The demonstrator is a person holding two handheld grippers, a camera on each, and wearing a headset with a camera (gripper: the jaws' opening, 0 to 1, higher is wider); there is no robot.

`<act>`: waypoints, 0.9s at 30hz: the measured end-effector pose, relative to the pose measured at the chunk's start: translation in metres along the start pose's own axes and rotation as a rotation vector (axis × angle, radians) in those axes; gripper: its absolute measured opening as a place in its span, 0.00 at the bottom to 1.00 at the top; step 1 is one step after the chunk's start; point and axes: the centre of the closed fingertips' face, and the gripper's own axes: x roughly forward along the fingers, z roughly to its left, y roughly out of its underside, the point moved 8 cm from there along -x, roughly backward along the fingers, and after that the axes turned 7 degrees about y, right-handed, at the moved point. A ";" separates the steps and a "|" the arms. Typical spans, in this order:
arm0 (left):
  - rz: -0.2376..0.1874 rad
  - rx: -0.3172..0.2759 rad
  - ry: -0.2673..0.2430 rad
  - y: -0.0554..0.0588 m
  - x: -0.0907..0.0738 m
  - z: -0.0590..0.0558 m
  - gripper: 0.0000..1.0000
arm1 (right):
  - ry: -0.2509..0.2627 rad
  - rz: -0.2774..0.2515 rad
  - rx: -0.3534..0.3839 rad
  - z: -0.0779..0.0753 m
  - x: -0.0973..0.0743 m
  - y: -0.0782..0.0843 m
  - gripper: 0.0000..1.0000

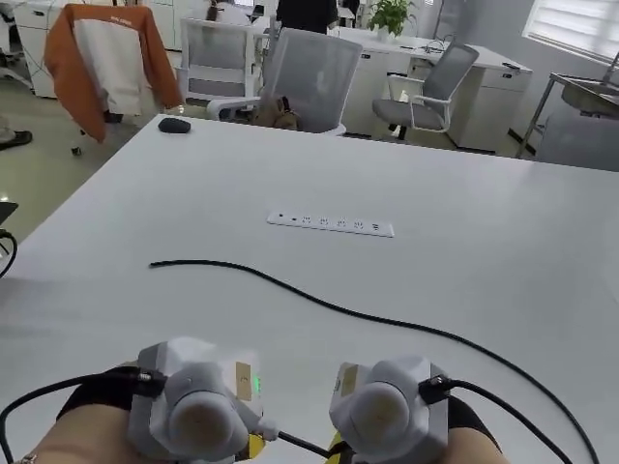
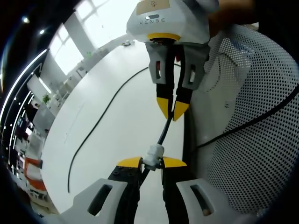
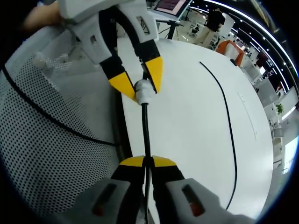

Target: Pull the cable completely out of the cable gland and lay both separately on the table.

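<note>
A long black cable (image 1: 338,307) curves across the white table (image 1: 484,232) and ends between my two grippers at the near edge. In the left gripper view, my left gripper (image 2: 152,162) is shut on the white cable gland (image 2: 153,155). The cable (image 2: 163,133) comes out of the gland towards my right gripper (image 2: 172,108), which is shut on it a short way off. The right gripper view has my right gripper (image 3: 147,162) clamped on the cable (image 3: 145,126), with the gland (image 3: 142,91) held ahead in the left gripper (image 3: 140,84). Cable and gland are still joined.
A white power strip (image 1: 331,223) lies mid-table and a dark mouse (image 1: 174,125) sits at the far left corner. Grey mesh chairs (image 1: 309,77) and an orange jacket (image 1: 106,58) stand beyond the table. A white perforated mesh surface (image 2: 252,140) lies beside the grippers.
</note>
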 end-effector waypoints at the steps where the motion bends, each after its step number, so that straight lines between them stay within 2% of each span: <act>1: 0.001 -0.001 0.000 0.000 0.000 0.000 0.17 | 0.002 0.006 -0.001 0.000 0.000 0.001 0.02; 7: -0.003 -0.006 -0.007 0.001 0.000 0.001 0.17 | 0.007 0.024 0.017 -0.002 -0.001 0.003 0.03; 9: 0.001 -0.004 -0.009 0.000 -0.001 0.001 0.17 | 0.003 0.023 0.001 -0.001 -0.001 0.003 0.03; 10: 0.002 -0.004 -0.008 0.001 -0.001 0.001 0.17 | 0.007 0.023 -0.010 -0.001 -0.001 0.002 0.07; 11: 0.004 -0.002 -0.009 0.000 -0.002 0.000 0.17 | 0.005 0.001 -0.038 0.000 -0.001 -0.001 0.12; 13: 0.006 -0.001 -0.007 0.000 -0.002 -0.001 0.17 | -0.024 -0.057 -0.028 0.003 -0.002 -0.007 0.15; 15: 0.004 0.000 -0.009 -0.001 -0.003 -0.001 0.17 | -0.030 -0.079 -0.006 0.003 -0.004 -0.011 0.14; 17: 0.001 -0.001 -0.011 -0.002 -0.004 -0.001 0.17 | -0.022 -0.100 -0.013 0.002 -0.006 -0.013 0.16; 22: -0.015 0.003 -0.020 -0.005 -0.007 -0.001 0.17 | -0.019 -0.142 0.000 0.001 -0.007 -0.017 0.14; 23: -0.019 0.004 -0.022 -0.006 -0.007 -0.001 0.17 | -0.014 -0.143 -0.002 0.000 -0.007 -0.017 0.12; 25: -0.025 0.005 -0.026 -0.007 -0.008 -0.001 0.17 | -0.002 -0.138 -0.005 -0.001 -0.008 -0.016 0.02; 27: -0.030 -0.002 -0.028 -0.007 -0.008 0.000 0.17 | 0.004 -0.144 -0.002 -0.003 -0.008 -0.016 0.03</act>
